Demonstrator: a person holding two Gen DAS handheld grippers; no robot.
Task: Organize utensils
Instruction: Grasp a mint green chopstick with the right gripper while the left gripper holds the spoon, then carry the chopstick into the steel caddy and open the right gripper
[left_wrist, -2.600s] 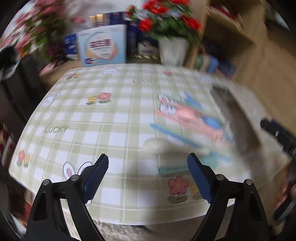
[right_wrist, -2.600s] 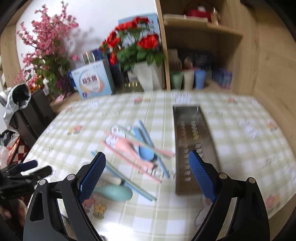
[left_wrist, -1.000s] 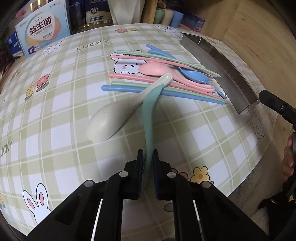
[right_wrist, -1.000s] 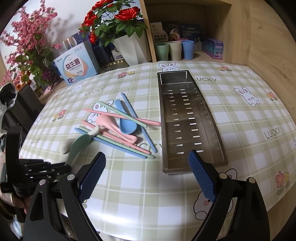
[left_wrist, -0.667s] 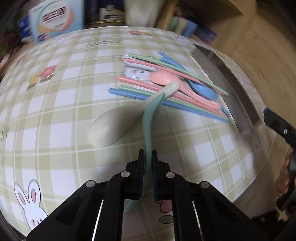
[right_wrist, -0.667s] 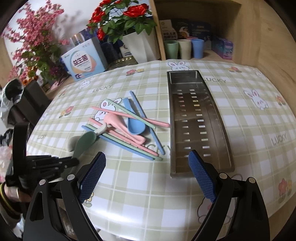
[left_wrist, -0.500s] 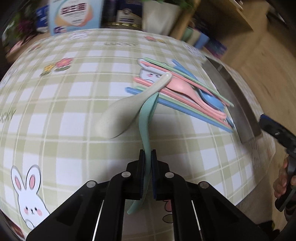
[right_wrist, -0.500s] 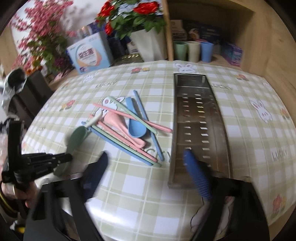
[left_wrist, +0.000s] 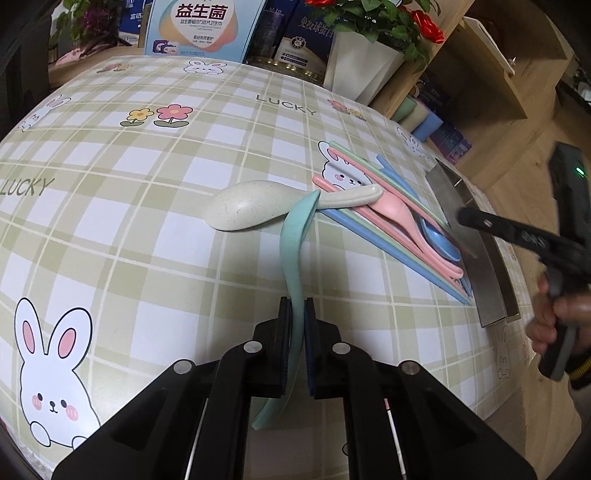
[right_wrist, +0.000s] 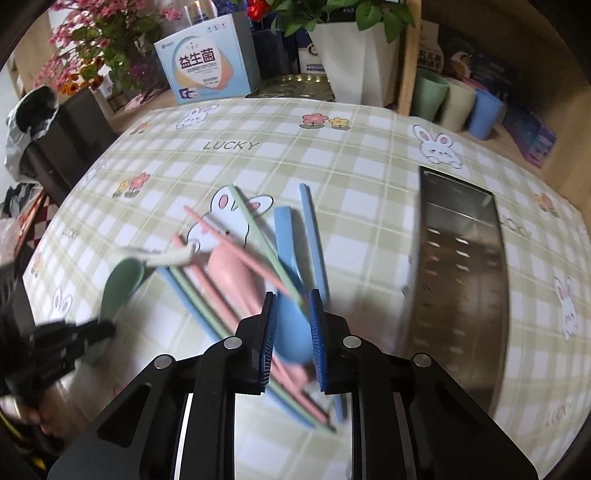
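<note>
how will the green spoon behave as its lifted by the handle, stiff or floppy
Probably stiff: the green spoon keeps its moulded curve while the left gripper clamps its handle. It looks like light plastic. The beige spoon overlaps its handle, so lifting may nudge that.

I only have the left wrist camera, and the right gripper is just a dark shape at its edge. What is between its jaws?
Observer: The bowl of the blue spoon sits between the jaws of the right gripper. The jaws have just been closing, but blur hides whether the pads press on the spoon yet.
Operator: I see only the metal tray's outer wall. Is anything inside?
Observer: The metal tray shows a bare slotted floor, with no utensils in it.
Operator: Does the blue spoon lie free?
Observer: It seems not. A green chopstick crosses over its handle just ahead of the jaws.
</note>
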